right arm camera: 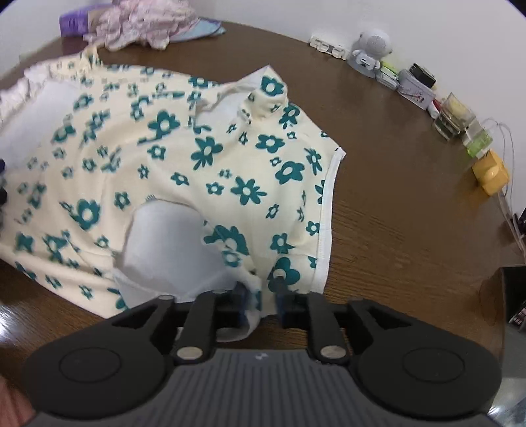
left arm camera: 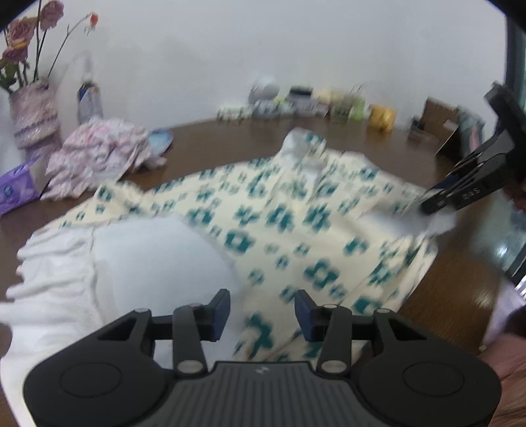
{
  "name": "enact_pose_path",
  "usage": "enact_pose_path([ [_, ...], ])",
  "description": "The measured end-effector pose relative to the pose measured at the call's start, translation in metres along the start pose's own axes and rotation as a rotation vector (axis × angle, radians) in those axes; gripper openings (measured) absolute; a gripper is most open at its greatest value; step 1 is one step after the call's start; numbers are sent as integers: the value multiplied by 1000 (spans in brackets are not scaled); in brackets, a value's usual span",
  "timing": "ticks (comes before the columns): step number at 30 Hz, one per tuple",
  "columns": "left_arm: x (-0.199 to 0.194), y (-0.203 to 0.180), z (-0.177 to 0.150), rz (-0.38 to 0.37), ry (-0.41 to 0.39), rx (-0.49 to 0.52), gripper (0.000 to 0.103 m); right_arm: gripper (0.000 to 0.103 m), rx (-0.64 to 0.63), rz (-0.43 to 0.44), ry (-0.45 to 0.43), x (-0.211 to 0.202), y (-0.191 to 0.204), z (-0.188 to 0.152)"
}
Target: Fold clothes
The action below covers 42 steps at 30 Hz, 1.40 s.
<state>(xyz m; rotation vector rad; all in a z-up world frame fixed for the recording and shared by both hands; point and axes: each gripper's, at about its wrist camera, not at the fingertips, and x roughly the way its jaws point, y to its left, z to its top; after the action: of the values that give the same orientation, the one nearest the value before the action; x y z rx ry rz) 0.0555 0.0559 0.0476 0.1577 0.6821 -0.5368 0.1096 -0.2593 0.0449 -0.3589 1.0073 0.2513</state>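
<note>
A cream garment with teal flowers (left arm camera: 279, 223) (right arm camera: 203, 147) lies spread on the brown wooden table (right arm camera: 394, 213), its white lining turned out in places. In the left wrist view my left gripper (left arm camera: 262, 312) hovers open over the garment's near edge, with cloth below it and nothing pinched. My right gripper (right arm camera: 261, 303) is at the garment's white-trimmed corner. A fold of white hem sits in the gap between its fingers, and the pads stand apart from it. The left wrist view shows that gripper (left arm camera: 427, 205) at the far right, its tip on the white edge.
A crumpled pink floral pile (left arm camera: 98, 157) (right arm camera: 138, 23) and a purple box (left arm camera: 16, 187) lie at the table's far left, beside a vase of roses (left arm camera: 33, 111) and a bottle (left arm camera: 88, 98). Small items line the wall, among them a white speaker figure (right arm camera: 371, 49) and a yellow object (right arm camera: 491, 174).
</note>
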Motion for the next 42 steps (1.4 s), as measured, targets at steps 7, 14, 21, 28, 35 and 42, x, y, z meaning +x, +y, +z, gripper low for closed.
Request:
enact_pose_path([
  [7,12,-24,8,-96,-11,44,43,41,138,138,-107,-28,-16,14],
  [14,20,-33,6,-118,8,52,43,44,177,136,-47,-9,-20,8],
  [21,21,-37,8,-133,1,69,43,50,59,71,33,13,6,10],
  [28,27,-23,10,-84,27,58,43,7,-66,-17,90,12,15,15],
  [35,32,-14,2,-105,52,31,43,36,42,88,26,-8,-1,21],
  [42,23,-21,15,-111,2,24,43,37,203,173,-91,-10,-28,30],
])
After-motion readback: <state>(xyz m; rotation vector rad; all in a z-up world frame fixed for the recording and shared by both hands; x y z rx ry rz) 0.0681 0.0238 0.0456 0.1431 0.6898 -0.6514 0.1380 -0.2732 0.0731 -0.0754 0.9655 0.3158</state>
